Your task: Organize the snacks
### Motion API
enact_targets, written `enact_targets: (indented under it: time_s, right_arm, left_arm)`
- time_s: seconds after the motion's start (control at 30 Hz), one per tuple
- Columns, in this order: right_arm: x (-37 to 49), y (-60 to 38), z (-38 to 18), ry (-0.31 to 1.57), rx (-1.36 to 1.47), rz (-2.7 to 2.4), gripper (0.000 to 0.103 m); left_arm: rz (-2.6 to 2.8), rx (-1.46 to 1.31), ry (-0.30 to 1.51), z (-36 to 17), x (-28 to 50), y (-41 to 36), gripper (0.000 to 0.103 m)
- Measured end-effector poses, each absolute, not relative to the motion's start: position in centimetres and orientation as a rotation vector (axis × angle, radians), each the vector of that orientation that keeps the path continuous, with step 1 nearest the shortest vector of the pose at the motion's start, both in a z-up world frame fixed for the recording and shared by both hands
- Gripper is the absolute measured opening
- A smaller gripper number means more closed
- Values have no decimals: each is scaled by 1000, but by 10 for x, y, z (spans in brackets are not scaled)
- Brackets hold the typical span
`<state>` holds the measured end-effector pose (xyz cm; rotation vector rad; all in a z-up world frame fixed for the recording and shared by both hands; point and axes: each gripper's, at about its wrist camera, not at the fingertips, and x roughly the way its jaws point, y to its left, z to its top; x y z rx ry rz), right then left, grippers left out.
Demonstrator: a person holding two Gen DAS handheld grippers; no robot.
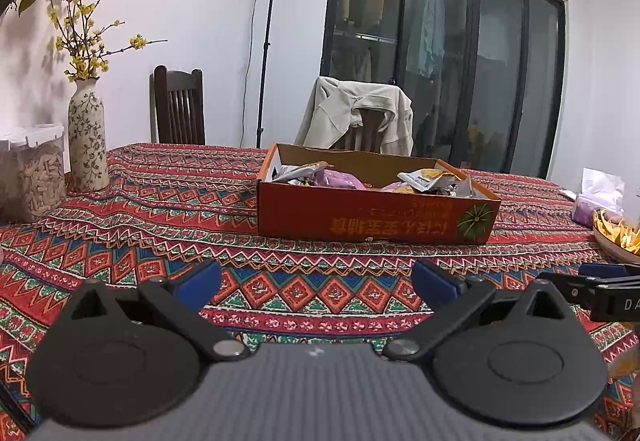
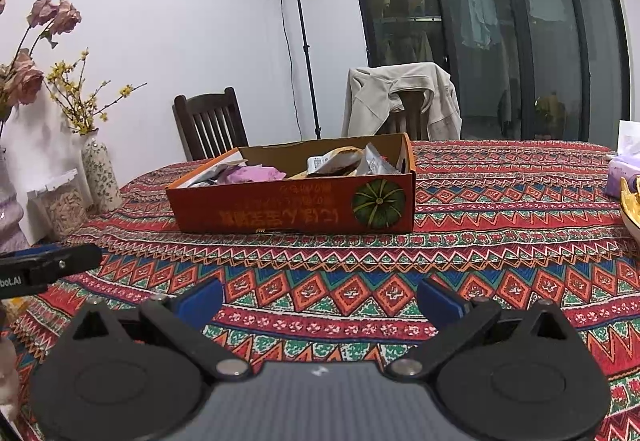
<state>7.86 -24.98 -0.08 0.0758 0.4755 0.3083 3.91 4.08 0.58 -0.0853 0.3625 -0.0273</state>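
Both the left gripper [image 1: 316, 281] and right gripper [image 2: 320, 297] hover spread wide and empty above the desk [image 2: 500, 241], short of the cardboard box [image 2: 296, 207]. The snack packets [image 2: 340, 161] already lie inside the box, so sorting looks nearly finished; next calls for retreating or checking for strays.

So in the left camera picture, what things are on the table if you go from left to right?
Clear jar → flowery vase → red snack box → tissue pack → bowl of yellow chips.

Patterned tablecloth [image 1: 160, 201]: snack box [image 1: 372, 213], vase [image 1: 86, 145], jar [image 1: 32, 177].
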Motion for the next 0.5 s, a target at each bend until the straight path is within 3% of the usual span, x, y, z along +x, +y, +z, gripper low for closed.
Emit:
enact_targets:
  time_s: [0.5]
  right_arm:
    - [77, -252, 2, 471, 81, 307, 103]
  left_arm:
    - [-29, -82, 356, 8, 37, 40, 103]
